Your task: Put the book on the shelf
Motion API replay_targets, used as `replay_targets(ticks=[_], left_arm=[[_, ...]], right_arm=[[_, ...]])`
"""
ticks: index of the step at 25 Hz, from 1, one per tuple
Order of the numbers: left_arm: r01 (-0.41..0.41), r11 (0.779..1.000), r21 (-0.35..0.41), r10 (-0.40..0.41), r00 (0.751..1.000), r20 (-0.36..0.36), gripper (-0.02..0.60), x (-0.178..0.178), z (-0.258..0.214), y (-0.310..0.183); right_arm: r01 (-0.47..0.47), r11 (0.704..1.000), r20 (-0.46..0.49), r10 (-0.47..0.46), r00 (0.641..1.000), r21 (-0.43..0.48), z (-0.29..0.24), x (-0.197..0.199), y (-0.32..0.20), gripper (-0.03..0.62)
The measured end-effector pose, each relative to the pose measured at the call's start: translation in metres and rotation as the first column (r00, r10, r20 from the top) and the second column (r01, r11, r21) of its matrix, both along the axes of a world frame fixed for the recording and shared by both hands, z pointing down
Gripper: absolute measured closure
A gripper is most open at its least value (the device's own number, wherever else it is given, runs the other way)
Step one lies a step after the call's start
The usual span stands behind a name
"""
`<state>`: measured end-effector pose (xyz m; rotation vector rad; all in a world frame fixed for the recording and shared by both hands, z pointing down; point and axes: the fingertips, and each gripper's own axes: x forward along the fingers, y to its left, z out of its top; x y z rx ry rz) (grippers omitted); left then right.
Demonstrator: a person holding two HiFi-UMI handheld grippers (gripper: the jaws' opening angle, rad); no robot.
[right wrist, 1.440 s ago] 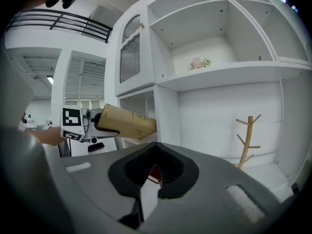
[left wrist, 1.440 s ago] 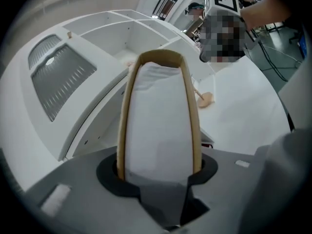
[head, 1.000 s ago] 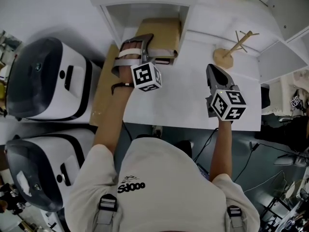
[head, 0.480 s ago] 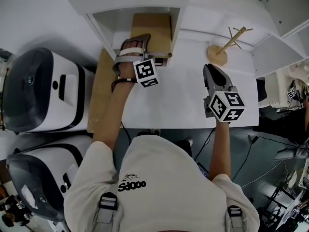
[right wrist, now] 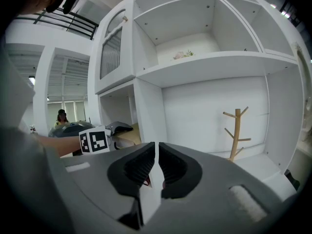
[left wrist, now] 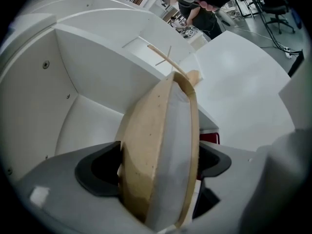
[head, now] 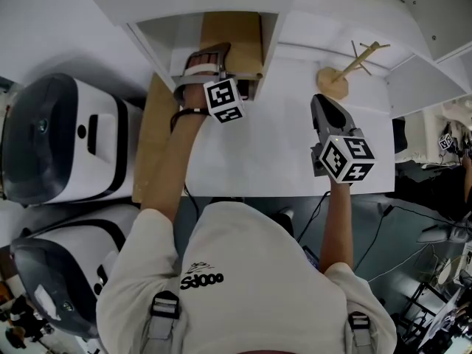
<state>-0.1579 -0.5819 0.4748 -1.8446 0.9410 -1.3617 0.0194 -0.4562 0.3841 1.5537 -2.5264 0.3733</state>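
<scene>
The tan-covered book point(head: 233, 41) stands on edge inside the lower-left compartment of the white shelf point(head: 168, 34), its far end deep in the opening. My left gripper point(head: 220, 59) reaches into that compartment. In the left gripper view the book point(left wrist: 157, 130) fills the space between the jaws, which are opening; both dark pads point(left wrist: 95, 168) stand a little off its covers. My right gripper point(head: 325, 108) hovers above the white desk to the right, shut with nothing in it, its pads point(right wrist: 141, 165) together.
A wooden branch stand point(head: 345, 69) sits on the desk right of the compartment. Two large white-and-black machines point(head: 66, 135) stand at the left, with a brown board point(head: 151, 135) beside them. A red-edged thing point(left wrist: 210, 138) lies by the book's right side.
The left gripper has pushed the book deeper into the shelf compartment. The right gripper has stayed almost in place.
</scene>
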Motion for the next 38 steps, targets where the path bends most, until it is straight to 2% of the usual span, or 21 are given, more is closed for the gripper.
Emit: replay_targets(ticks=[3,6,12,16,17,19,23,25,27,29,30,32,35,36,38], left_arm=[[-0.004,1.0,-0.022,0.004,1.0,0.016,0.091,0.0,0.003,-0.008],[-0.008,0.999,-0.044,0.008,1.0,0.014,0.086,0.0,0.005,-0.015],[-0.027,0.994,-0.106,0.027,1.0,-0.001,0.035,0.002,0.007,-0.023],[-0.049,0.989,-0.143,0.038,0.996,-0.075,0.032,0.006,0.0,-0.02],[-0.043,0.989,-0.141,0.03,0.995,-0.095,0.048,0.006,-0.004,-0.02],[-0.027,0.992,-0.12,0.012,0.992,-0.129,0.036,0.005,-0.014,-0.015],[-0.05,0.992,-0.117,0.017,0.963,-0.268,0.063,0.011,-0.039,0.011],[-0.052,0.991,-0.121,0.005,0.934,-0.358,0.087,0.007,-0.053,0.027],[-0.055,0.991,-0.119,-0.006,0.888,-0.459,0.146,0.002,-0.067,0.043],[-0.038,0.993,-0.111,-0.029,0.838,-0.545,0.277,-0.007,-0.08,0.058],[-0.021,0.994,-0.107,-0.046,0.814,-0.579,0.331,-0.013,-0.085,0.065],[0.007,0.994,-0.109,-0.077,0.752,-0.654,0.391,-0.024,-0.094,0.078],[0.028,0.994,-0.107,-0.101,0.617,-0.781,0.497,-0.037,-0.108,0.097],[0.039,0.995,-0.096,-0.101,0.588,-0.802,0.548,-0.041,-0.112,0.103],[0.055,0.996,-0.077,-0.095,0.567,-0.819,0.566,-0.048,-0.119,0.115]], right_arm=[[-0.001,1.0,-0.005,0.001,1.0,0.004,-0.002,-0.001,-0.001,0.577],[0.004,1.0,-0.014,-0.004,1.0,0.003,-0.002,-0.001,-0.002,0.539],[-0.017,1.0,-0.041,0.017,0.999,-0.003,-0.001,0.0,0.0,0.526],[-0.008,1.0,-0.071,0.009,0.997,0.007,-0.002,-0.001,0.003,0.523],[-0.003,1.0,-0.082,0.004,0.997,0.01,-0.003,-0.002,0.004,0.523],[0.002,1.0,-0.096,0.0,0.995,0.012,-0.003,-0.002,0.008,0.523],[0.012,1.0,-0.08,-0.011,0.997,0.013,-0.007,-0.002,0.012,0.525],[0.028,0.999,-0.093,-0.026,0.995,0.02,-0.008,-0.006,0.018,0.525],[0.04,0.999,-0.102,-0.037,0.994,0.031,-0.01,-0.009,0.023,0.525],[0.048,0.997,-0.104,-0.042,0.994,0.053,-0.015,-0.012,0.026,0.533],[0.049,0.996,-0.106,-0.042,0.993,0.068,-0.019,-0.013,0.028,0.57],[0.051,0.994,-0.111,-0.039,0.993,0.1,-0.027,-0.015,0.031,0.582],[0.071,0.988,-0.118,-0.054,0.992,0.139,-0.038,-0.021,0.039,0.592],[0.08,0.985,-0.122,-0.061,0.991,0.151,-0.041,-0.024,0.041,0.592],[0.098,0.981,-0.135,-0.075,0.988,0.17,-0.047,-0.03,0.046,0.592]])
